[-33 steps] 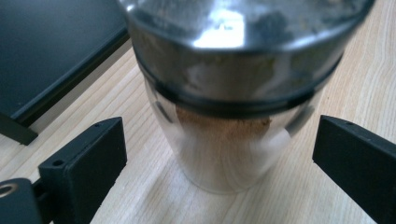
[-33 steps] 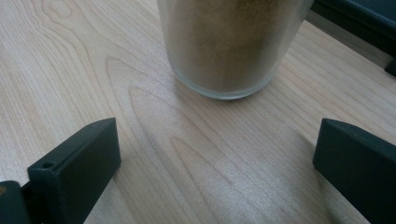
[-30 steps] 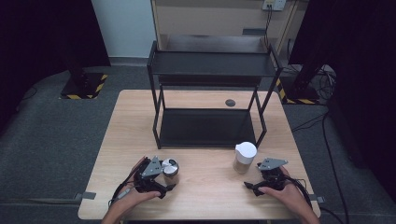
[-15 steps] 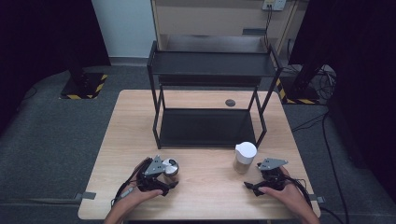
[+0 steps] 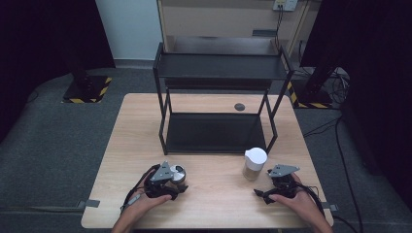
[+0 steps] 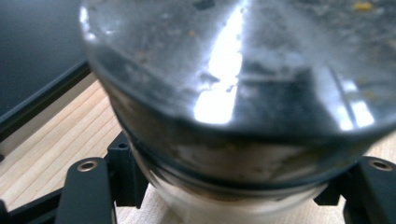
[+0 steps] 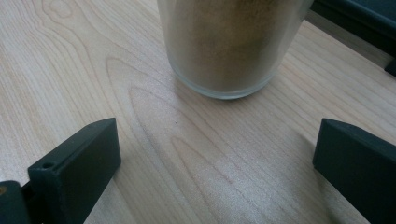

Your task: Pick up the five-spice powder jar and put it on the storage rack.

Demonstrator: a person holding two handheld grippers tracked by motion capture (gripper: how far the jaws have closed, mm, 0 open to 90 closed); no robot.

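A: What did the left gripper [image 5: 176, 185] have?
B: Its jaws had just closed onto the metal-lidded jar [image 5: 178, 175], gripping it at the desk's [image 5: 214, 194] near edge, left of centre.
A: And the right gripper [image 5: 265, 192]?
B: Spread wide, holding nothing, resting on the desk just short of the white-lidded jar [image 5: 254, 163].
A: Beyond them?
B: The black shelf rack [image 5: 219, 73] stood farther back.
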